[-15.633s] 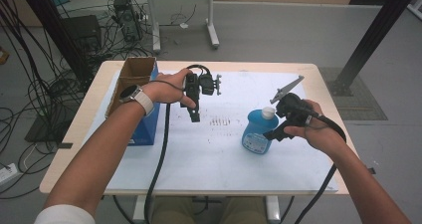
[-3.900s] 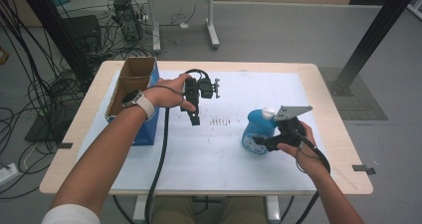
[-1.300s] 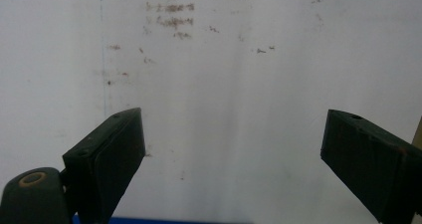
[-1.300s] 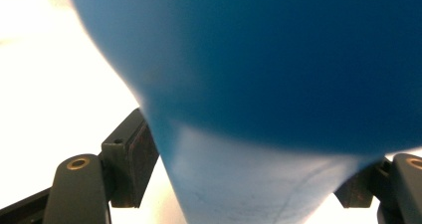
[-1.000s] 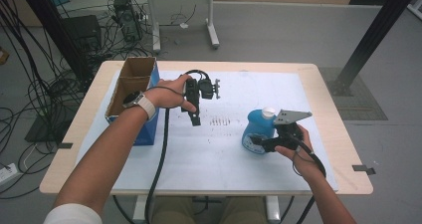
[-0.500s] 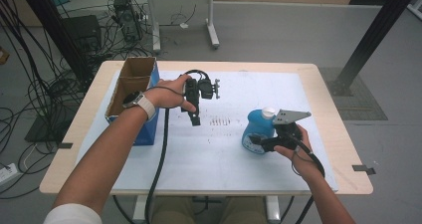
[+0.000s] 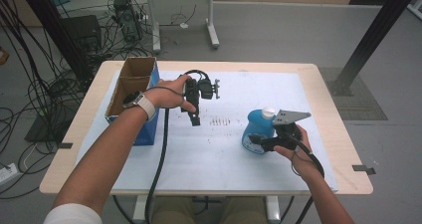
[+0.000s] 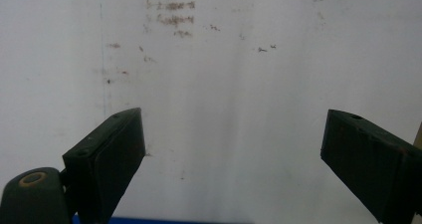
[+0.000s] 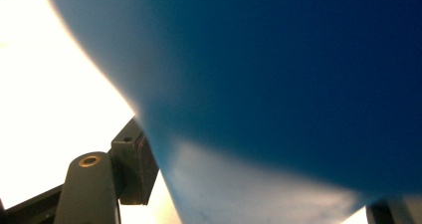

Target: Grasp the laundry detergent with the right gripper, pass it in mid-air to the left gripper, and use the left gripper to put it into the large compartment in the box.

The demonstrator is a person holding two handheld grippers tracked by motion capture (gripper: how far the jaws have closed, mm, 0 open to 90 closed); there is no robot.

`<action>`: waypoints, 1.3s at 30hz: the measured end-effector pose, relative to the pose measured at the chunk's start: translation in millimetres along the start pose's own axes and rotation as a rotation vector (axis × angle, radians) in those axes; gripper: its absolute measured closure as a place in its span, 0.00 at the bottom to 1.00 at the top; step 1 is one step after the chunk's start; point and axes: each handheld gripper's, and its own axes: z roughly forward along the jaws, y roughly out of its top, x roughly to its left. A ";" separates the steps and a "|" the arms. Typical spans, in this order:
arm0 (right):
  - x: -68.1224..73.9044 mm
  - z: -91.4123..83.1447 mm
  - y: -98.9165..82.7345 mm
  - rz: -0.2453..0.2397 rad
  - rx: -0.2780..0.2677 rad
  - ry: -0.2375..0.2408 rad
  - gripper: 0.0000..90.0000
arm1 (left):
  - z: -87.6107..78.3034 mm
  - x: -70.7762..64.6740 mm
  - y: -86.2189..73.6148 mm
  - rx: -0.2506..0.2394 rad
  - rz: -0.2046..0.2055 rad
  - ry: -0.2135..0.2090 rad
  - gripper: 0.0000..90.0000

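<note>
A blue plastic bottle [image 7: 255, 130] with a white cap stands on the white mat at the right. My right gripper [image 7: 258, 143] reaches in from the right, low on its body. The jaws have just been closing with the bottle between them. In the right gripper view the blue bottle [image 9: 278, 84] looms very close, and the left pad [image 9: 141, 165] lies against its side. My left gripper [image 7: 195, 118] hangs over the middle of the mat, pointing down. In the left gripper view its jaws [image 8: 234, 149] stand wide apart over bare mat with nothing between them.
An open cardboard box [image 7: 130, 86] with blue sides sits at the table's left edge, under the left forearm. The white mat [image 7: 214, 159] covers most of the wooden table [image 7: 343, 149]. Cables and another table's legs lie on the floor behind.
The right gripper's jaws have drawn in a little on the bottle. Both hands and the bottle stay where they were.
</note>
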 end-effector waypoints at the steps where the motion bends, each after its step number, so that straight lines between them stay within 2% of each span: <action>1: 0.0 0.0 0.1 0.000 -0.001 0.000 0.34 | -0.1 0.0 0.1 0.000 0.000 0.000 0.12; 39: -1.3 2.7 -2.4 0.016 -0.036 0.014 0.41 | 1.6 0.6 -0.6 -0.002 -0.004 -0.002 0.12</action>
